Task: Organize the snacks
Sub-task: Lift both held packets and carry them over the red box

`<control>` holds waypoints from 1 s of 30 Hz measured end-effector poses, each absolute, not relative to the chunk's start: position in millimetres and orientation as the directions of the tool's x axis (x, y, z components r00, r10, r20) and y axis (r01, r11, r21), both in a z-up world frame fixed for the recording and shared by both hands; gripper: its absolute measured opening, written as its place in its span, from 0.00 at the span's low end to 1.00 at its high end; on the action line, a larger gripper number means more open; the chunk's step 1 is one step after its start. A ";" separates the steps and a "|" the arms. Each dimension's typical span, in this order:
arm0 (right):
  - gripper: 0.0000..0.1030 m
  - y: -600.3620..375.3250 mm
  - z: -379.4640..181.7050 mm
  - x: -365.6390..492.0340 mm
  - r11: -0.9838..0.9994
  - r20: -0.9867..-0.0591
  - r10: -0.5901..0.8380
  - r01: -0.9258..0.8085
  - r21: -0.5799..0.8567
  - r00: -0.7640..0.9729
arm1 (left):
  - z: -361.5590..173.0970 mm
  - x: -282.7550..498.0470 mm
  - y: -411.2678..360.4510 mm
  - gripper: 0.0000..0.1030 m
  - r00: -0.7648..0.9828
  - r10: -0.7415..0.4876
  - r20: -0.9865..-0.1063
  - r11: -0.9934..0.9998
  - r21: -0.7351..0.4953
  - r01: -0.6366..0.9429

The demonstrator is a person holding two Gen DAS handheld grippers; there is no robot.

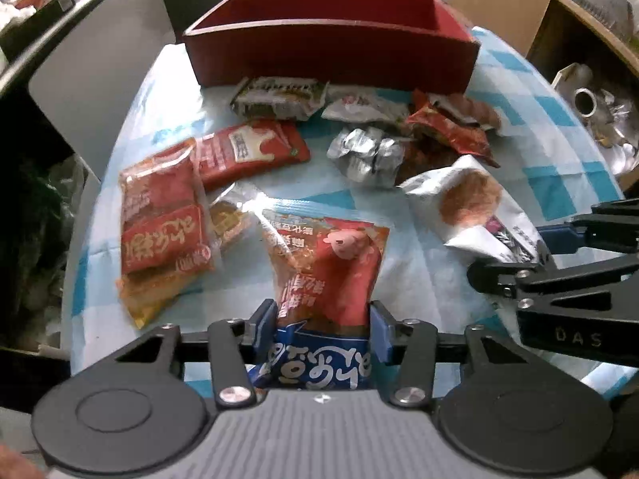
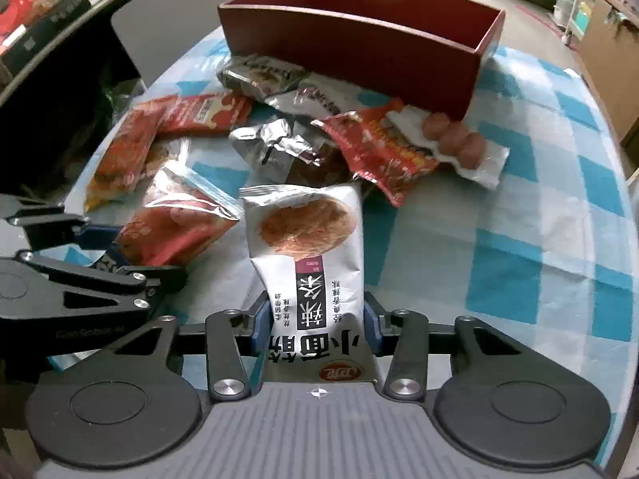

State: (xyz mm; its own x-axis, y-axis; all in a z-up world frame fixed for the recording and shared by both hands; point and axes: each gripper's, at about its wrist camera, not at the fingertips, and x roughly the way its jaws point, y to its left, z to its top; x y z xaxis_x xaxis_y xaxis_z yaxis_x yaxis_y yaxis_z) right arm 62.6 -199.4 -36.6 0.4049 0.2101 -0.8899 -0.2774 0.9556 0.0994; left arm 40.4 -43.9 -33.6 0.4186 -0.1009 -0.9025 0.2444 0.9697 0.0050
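Both claws loaded: left gripper [image 1: 322,315] clamps the red-and-blue packet [image 1: 323,279] at lower centre, right gripper [image 2: 315,319] pinches the white noodle packet [image 2: 307,247]. Lift clear, then carry to the red box [image 2: 351,52] up top — no dragging through the pile.

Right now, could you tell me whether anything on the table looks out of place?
Yes: the red box looks empty as far as its inside shows, while the snack packets lie jumbled on the checked cloth in front, several overlapping, one silver packet crumpled.
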 end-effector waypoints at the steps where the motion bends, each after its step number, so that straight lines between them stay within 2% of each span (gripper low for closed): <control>1: 0.50 -199.0 -32.4 61.8 0.954 -0.883 0.223 -0.278 0.112 0.412 | -29.4 39.9 -44.3 0.41 0.425 -0.115 -0.898 0.968 -0.005 0.251; 7: 0.50 -197.3 -14.1 65.2 0.950 -0.850 0.265 -0.273 0.149 0.456 | -2.9 50.8 -29.5 0.41 0.471 -0.206 -0.858 0.967 -0.103 0.235; 15: 0.49 -196.5 9.3 84.6 0.944 -0.802 0.315 -0.259 0.206 0.508 | 17.9 70.5 -16.4 0.40 0.503 -0.265 -0.822 0.961 -0.182 0.208; 20: 0.49 -205.9 18.2 85.9 0.918 -0.755 0.395 -0.249 0.308 0.524 | 27.5 73.2 -11.5 0.40 0.510 -0.319 -0.799 0.947 -0.242 0.212; 30: 0.49 -224.3 23.5 78.4 0.861 -0.689 0.502 -0.228 0.455 0.522 | 41.2 65.9 -8.3 0.40 0.531 -0.353 -0.770 0.936 -0.278 0.217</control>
State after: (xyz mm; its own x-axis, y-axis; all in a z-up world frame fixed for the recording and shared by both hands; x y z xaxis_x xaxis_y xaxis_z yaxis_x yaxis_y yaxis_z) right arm 78.4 -224.3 23.5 0.5221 0.5025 -0.6891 -0.2277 0.8608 0.4551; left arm 65.9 -8.3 41.2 0.5314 -0.3526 -0.7702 0.2173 0.9356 -0.2784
